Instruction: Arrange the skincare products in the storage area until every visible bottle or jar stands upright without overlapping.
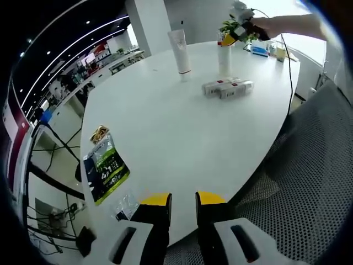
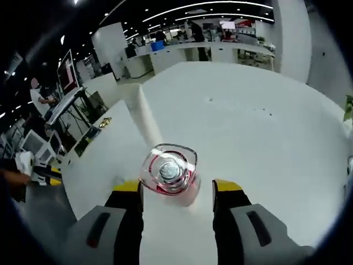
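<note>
On the round white table [image 1: 165, 138], a tall white tube [image 1: 181, 51] stands upright at the far side. Just right of it stands a pale bottle [image 1: 223, 59], with my right gripper [image 1: 236, 36] over its top, held by a hand. Two small boxed products [image 1: 227, 88] lie flat in front of them. In the right gripper view I look down on this clear bottle [image 2: 168, 171], which has a pink base and a silver cap. It sits between the spread jaws of my right gripper [image 2: 176, 190], with a gap on its right side. The white tube [image 2: 148, 118] rises beside it. My left gripper [image 1: 183, 201] hovers at the near table edge, jaws slightly apart, holding nothing.
A green and black snack packet [image 1: 105, 165] and a small gold packet [image 1: 99, 132] lie near the table's left edge. A potted plant and small items [image 1: 259, 48] sit at the far right. A mesh chair [image 1: 309, 165] stands by the table on the right.
</note>
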### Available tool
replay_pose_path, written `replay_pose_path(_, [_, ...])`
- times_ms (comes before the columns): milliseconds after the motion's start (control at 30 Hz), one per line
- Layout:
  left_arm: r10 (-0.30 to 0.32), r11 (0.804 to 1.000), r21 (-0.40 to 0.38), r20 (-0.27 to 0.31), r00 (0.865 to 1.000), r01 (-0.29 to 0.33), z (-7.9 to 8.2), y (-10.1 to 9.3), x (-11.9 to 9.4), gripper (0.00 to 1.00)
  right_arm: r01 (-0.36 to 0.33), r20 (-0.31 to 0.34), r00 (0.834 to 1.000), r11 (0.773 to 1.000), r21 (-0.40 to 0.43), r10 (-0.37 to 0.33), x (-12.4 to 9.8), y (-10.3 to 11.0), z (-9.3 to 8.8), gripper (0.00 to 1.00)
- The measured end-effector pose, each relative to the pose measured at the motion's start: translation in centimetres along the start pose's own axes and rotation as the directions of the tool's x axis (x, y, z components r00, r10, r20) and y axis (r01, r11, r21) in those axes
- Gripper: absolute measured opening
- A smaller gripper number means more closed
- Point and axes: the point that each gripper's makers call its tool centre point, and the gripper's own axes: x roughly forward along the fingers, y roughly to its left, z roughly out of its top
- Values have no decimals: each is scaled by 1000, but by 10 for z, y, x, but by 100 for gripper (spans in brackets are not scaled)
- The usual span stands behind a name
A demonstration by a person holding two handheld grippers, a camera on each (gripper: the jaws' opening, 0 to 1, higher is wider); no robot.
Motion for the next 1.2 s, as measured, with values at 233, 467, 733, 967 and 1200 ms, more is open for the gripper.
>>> replay_pose_path(233, [1, 1000, -4, 6, 1000, -1, 1, 1, -1, 18, 13, 4, 1000, 996, -87, -13, -3, 7, 6, 31])
replay_pose_path(467, [2, 1000, -5, 12, 1000, -1, 2, 0, -2, 18, -44, -33, 999, 980, -193, 38, -2, 7, 6, 29])
replay_pose_path(733, [-11, 1000, -6, 17, 1000, 11, 3, -2, -1, 18, -125, -87, 991, 942, -310, 103, -2, 4, 5, 27])
replay_pose_path(967, [-11, 1000, 4, 10, 1000, 11, 2, -2, -1, 18, -203, -107, 979, 908, -367, 176, -3, 6, 4, 27])
replay_pose_path(1200, [-16, 1000, 12, 5, 1000, 16, 1, -4, -1, 18, -286, -164, 958, 841, -459, 236, -3, 9, 3, 27])
